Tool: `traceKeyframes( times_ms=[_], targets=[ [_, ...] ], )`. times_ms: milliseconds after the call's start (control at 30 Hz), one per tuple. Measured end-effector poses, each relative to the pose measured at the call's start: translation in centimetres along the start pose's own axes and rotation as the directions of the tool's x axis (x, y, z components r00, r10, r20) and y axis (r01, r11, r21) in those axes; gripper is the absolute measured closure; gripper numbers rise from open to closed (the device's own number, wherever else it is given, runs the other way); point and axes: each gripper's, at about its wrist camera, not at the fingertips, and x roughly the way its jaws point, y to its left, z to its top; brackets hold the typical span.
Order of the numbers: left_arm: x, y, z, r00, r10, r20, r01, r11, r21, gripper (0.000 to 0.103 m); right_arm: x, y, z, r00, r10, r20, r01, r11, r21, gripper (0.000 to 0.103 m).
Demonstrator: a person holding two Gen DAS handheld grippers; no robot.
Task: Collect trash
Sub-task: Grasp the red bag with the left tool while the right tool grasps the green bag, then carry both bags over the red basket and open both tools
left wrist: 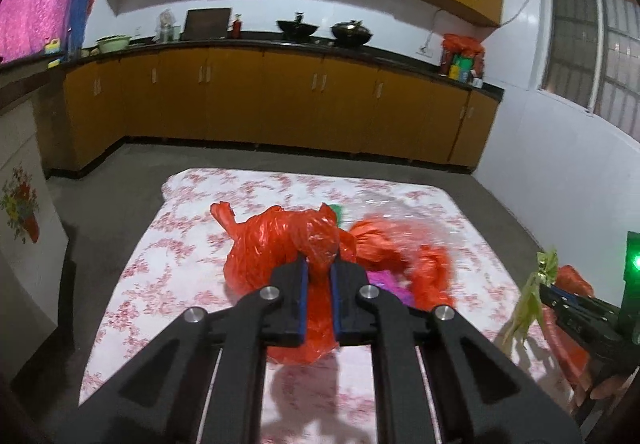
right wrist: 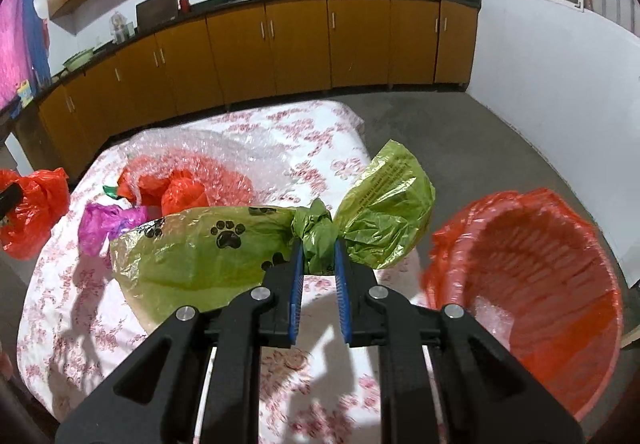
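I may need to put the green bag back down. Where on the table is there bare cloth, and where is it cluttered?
Bare floral tablecloth lies along the near edge, under the right gripper holding the green paw-print bag, and at the far corner beyond the bubble wrap. The middle is crowded: red bags, bubble wrap and a purple bag.

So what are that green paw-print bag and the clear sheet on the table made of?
The green paw-print bag looks like thin, slightly glossy plastic film: it crinkles, lets light through and is knotted tight. The clear sheet appears to be bubble wrap, judging by its dotted, shiny surface over a red bag.
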Motion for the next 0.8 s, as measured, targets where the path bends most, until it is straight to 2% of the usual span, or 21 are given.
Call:
traceKeyframes(
  times_ms=[200, 400, 633, 800],
  targets=[
    [-1.2, -3.7, 0.2, 0.996, -0.09, 0.008, 0.09, 0.996, 0.021, 0.093, -3.0, -2.4, 0.2, 0.998, -0.033, 0.048, 0.032, 0.999, 0.027, 0.087],
    [-1.6, -8.4, -0.4, 0.982, -0.191, -0.004, 0.191, 0.98, 0.054, 0.093, -5.6, -5.7, -0.1, 0.992, -0.091, 0.083, 0.087, 0.995, 0.057, 0.087],
    [-1.2, -13.8, -1.8, 0.955, -0.294, -0.048, 0.297, 0.949, 0.103, 0.093, -7.1, -10.3, -1.5, 0.98, -0.182, 0.081, 0.172, 0.978, 0.115, 0.087],
    [-0.8, -17.3, -2.8, 0.93, -0.36, -0.08, 0.367, 0.921, 0.127, 0.093, -7.4, -13.8, -2.7, 0.961, -0.269, 0.056, 0.258, 0.953, 0.16, 0.087]
  ],
)
